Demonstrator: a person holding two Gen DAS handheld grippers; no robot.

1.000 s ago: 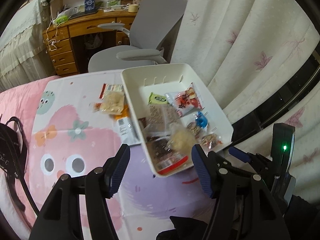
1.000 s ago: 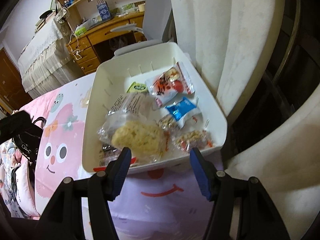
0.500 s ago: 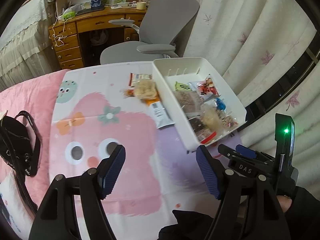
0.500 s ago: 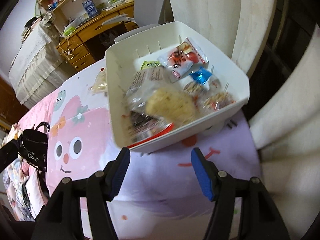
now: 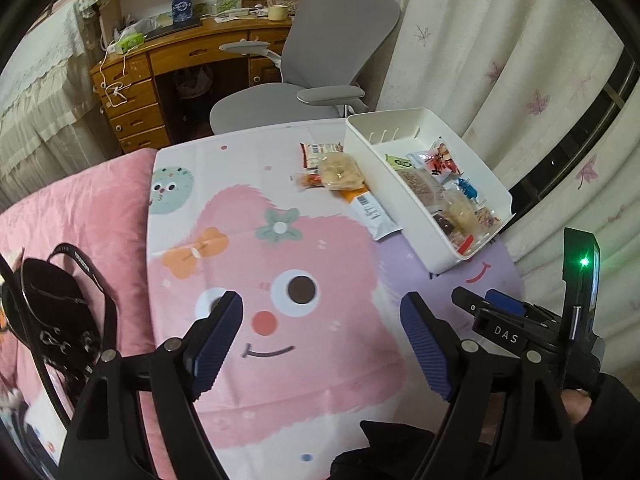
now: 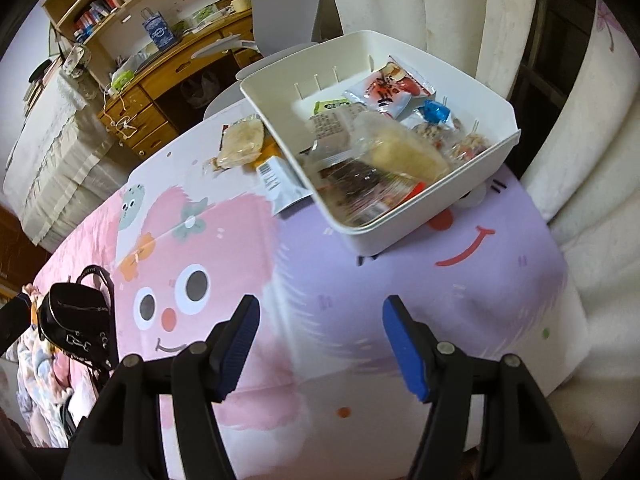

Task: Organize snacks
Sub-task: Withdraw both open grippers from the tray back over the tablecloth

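Observation:
A white bin [image 5: 408, 220] [image 6: 472, 168] sits at the far right of the cartoon tablecloth [image 5: 280, 280] and holds several wrapped snacks. Left of the bin lie a round rice cracker pack [image 5: 340, 172] [image 6: 242, 144], a red-and-white packet [image 5: 320, 150] and a white packet with a barcode [image 5: 374, 216] [image 6: 276, 182]. My left gripper [image 5: 322, 332] hovers over the pink cartoon face, well short of the snacks; its jaws are opening with nothing between them. My right gripper [image 6: 316, 344] hangs open and empty over the cloth, below the bin.
A black strap bag [image 5: 52, 312] [image 6: 76, 324] lies on the pink bedding at the left. Behind the table stand a grey office chair [image 5: 304, 76] and a wooden desk [image 5: 168, 64]. Pale curtains [image 5: 500, 60] hang close along the right side.
Both grippers have pulled back from the bin toward the near side of the table. The bin now looks smaller and farther off. The left jaws stand wider apart.

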